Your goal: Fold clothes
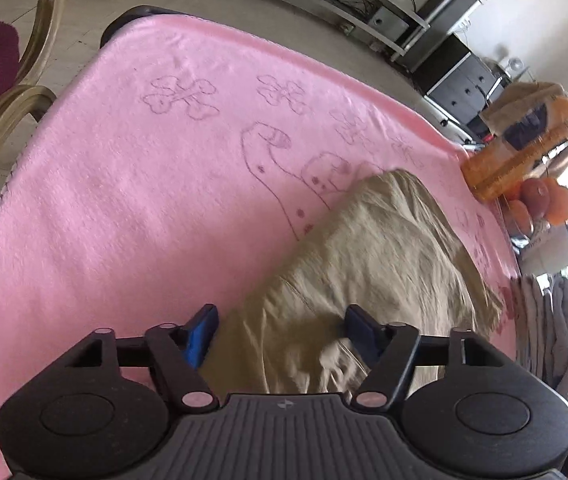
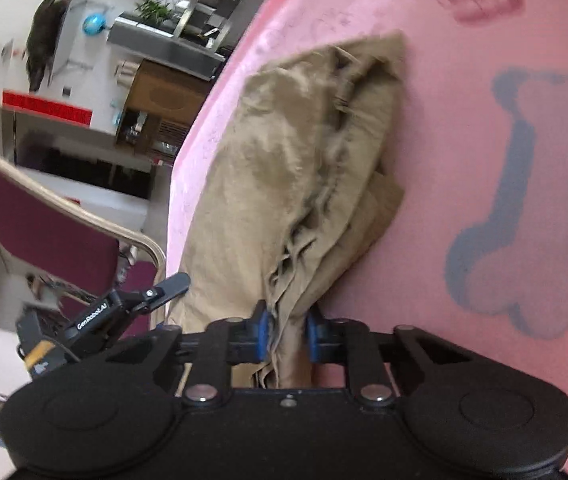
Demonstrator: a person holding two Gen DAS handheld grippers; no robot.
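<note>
Left wrist view looks down on a surface draped in a pink fleece blanket printed with bones and a long-necked dinosaur. A crumpled khaki cotton garment lies bunched toward its right half, reaching back to the camera. The left gripper hangs over the garment's near end, its blue-padded fingers spread apart and pressing on nothing, though cloth lies between them.

Right wrist view shows the right gripper with its fingers pinched shut on a gathered edge of the same garment, which trails away along the blanket's border.

Folding looks barely begun: the cloth is wrinkled and heaped, with no flat, squared fold visible (smoothing and every fold seem left to do).

As for containers, a bottle of orange drink lies at the far right corner beside several oranges; whether a bowl holds the fruit cannot be told.
</note>
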